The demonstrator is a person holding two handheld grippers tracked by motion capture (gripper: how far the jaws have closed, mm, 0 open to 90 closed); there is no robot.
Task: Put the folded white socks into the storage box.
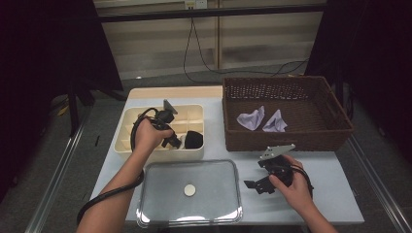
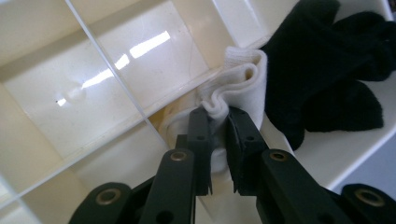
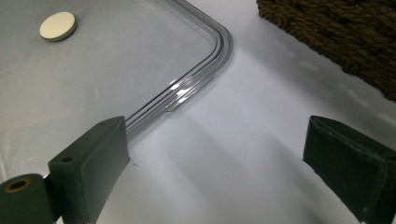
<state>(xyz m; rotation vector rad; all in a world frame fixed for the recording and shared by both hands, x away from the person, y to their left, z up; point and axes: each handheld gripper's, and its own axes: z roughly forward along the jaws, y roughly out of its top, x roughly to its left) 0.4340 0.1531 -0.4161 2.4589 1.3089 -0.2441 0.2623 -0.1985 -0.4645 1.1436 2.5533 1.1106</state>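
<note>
Nearest the person, a clear, round-cornered plastic lid lies flat at the front edge of the pale grey tabletop, with a small cream disc at its centre; its front rim runs to the bottom of the high view. To its right the right gripper rests in the person's hand just above the table, its jaws wide apart with nothing between them; in the right gripper view they frame bare tabletop and one corner of the lid, and both jaws are cut off by the picture's edge. Beyond the lid sits a cream plastic organiser box with thin dividers. The left gripper reaches down into it, and in the high view the hand and gripper body hide what the tips do. The left gripper view shows it: the two black jaws have closed onto a folded white sock, pinching a ruffled fold of the fabric, with only a narrow gap filled by cloth. The sock stands in a compartment beside a divider, its lower part hidden behind the jaws. Touching it on one side is a bunched black sock, whose far end runs out of that picture. Farthest right stands a dark brown woven wicker basket holding two crumpled pale lilac cloths; what kind of cloths they are is hard to make out.
</note>
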